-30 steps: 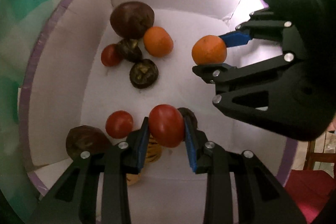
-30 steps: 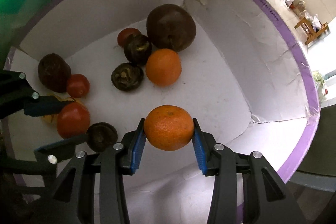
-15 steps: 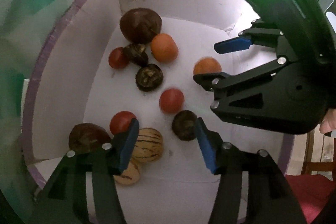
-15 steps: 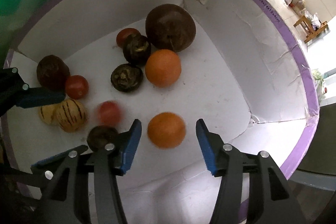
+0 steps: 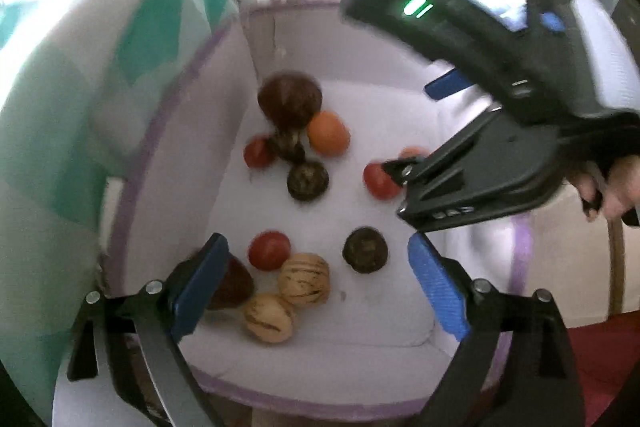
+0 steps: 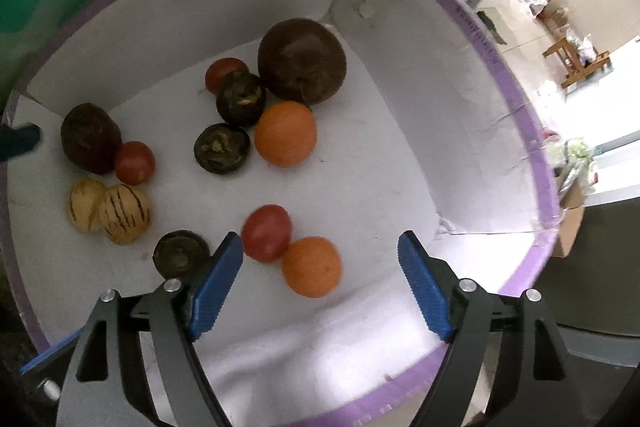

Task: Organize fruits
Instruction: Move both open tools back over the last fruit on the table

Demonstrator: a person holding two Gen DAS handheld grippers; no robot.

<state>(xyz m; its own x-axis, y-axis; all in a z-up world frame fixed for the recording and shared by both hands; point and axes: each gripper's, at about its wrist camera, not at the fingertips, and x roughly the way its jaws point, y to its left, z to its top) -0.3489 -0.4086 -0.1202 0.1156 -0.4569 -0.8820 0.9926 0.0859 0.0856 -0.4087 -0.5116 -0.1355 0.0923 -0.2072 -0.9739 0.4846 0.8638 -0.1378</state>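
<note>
A white box with a purple rim (image 6: 516, 99) (image 5: 168, 131) holds several fruits. A red tomato (image 6: 266, 233) (image 5: 378, 181) and an orange (image 6: 311, 266) lie touching on its floor. My right gripper (image 6: 320, 279) hangs above them, jaws opening, nothing pressed between the pads. My left gripper (image 5: 318, 291) is also opening, empty, over two striped yellow fruits (image 5: 305, 279), a red tomato (image 5: 269, 250) and a dark round fruit (image 5: 365, 250). In the left wrist view the right gripper's body hides most of the orange.
At the box's far end lie a big dark fruit (image 6: 302, 61), another orange (image 6: 285, 134), two dark wrinkled fruits (image 6: 222, 148) and a tomato (image 6: 222, 73). A dark fruit (image 6: 90, 137) sits by the left wall. A green and white cloth (image 5: 60, 99) lies outside.
Both grippers opened and rose. The left one dropped the red tomato and the right one dropped the orange. The tomato rolled across the floor and now rests against the orange.
</note>
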